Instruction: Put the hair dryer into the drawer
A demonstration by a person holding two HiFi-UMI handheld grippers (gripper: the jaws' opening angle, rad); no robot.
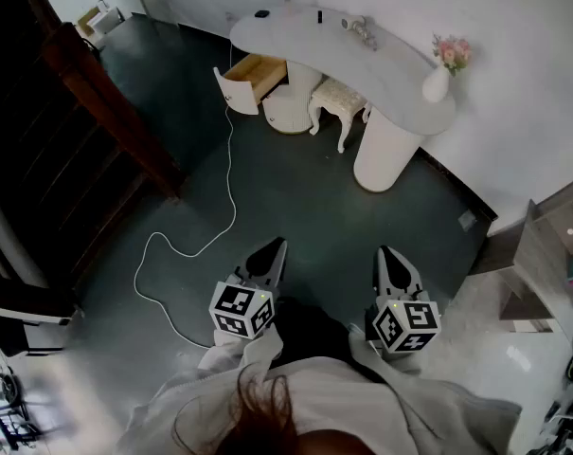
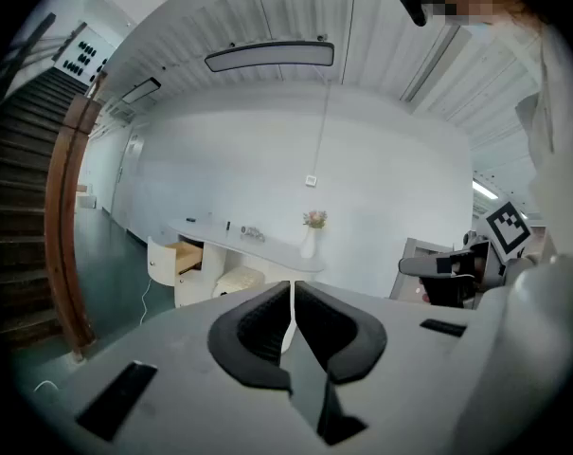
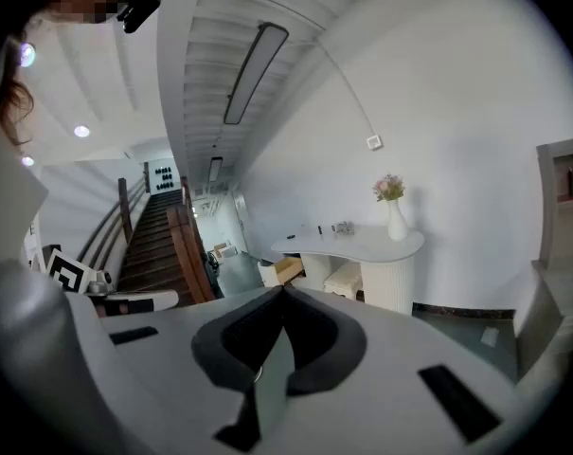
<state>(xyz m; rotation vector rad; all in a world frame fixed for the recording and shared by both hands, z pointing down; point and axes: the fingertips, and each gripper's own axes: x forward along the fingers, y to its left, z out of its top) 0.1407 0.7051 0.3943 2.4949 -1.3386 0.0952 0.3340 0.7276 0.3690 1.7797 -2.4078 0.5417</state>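
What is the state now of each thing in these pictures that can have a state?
Drawer: pulled open.
Left tongs: shut, empty.
Right tongs: shut, empty.
Vase: upright.
Cable: lying in loose curves.

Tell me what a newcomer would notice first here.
The curved white table far ahead stands out first, its wooden drawer pulled open at the left end and a vase of pink flowers at the right. A white cable snakes from it toward the left gripper and right gripper, both shut and empty.
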